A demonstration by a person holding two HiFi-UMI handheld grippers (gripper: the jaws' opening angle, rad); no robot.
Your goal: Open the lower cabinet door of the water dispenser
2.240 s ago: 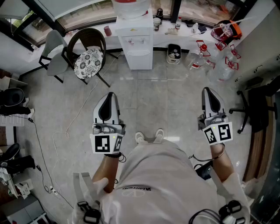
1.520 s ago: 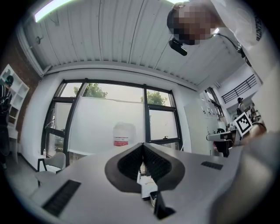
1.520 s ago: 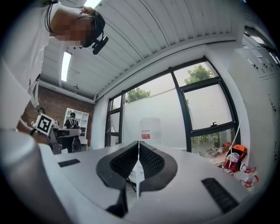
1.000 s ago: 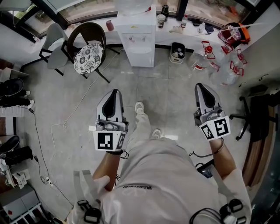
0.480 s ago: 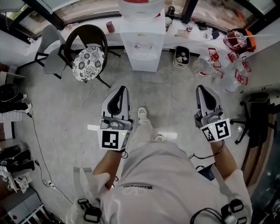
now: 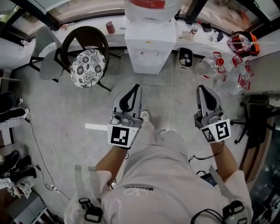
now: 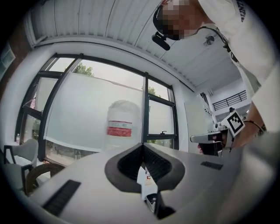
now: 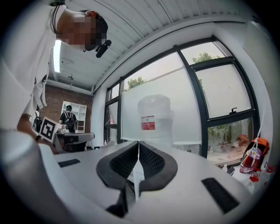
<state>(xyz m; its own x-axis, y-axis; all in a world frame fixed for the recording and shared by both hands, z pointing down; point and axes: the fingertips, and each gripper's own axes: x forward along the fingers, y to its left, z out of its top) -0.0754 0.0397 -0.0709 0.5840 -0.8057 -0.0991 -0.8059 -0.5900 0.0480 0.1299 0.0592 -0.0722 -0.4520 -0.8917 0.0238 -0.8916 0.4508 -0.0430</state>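
At the far wall, centre, stands the water dispenser (image 6: pixel 151 52); short of it, over the floor, the left gripper (image 6: pixel 130 92) and the right gripper (image 6: pixel 205 92) point towards it, jaws together on nothing.

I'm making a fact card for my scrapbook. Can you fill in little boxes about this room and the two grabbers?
water dispenser: white, upright, top middle of the head view
bottle: on the dispenser, red label
left gripper: jaws together, empty, touching nothing
right gripper: jaws together, empty, touching nothing
chair: patterned cushion, left of the dispenser
lower cabinet door: hidden, cannot tell
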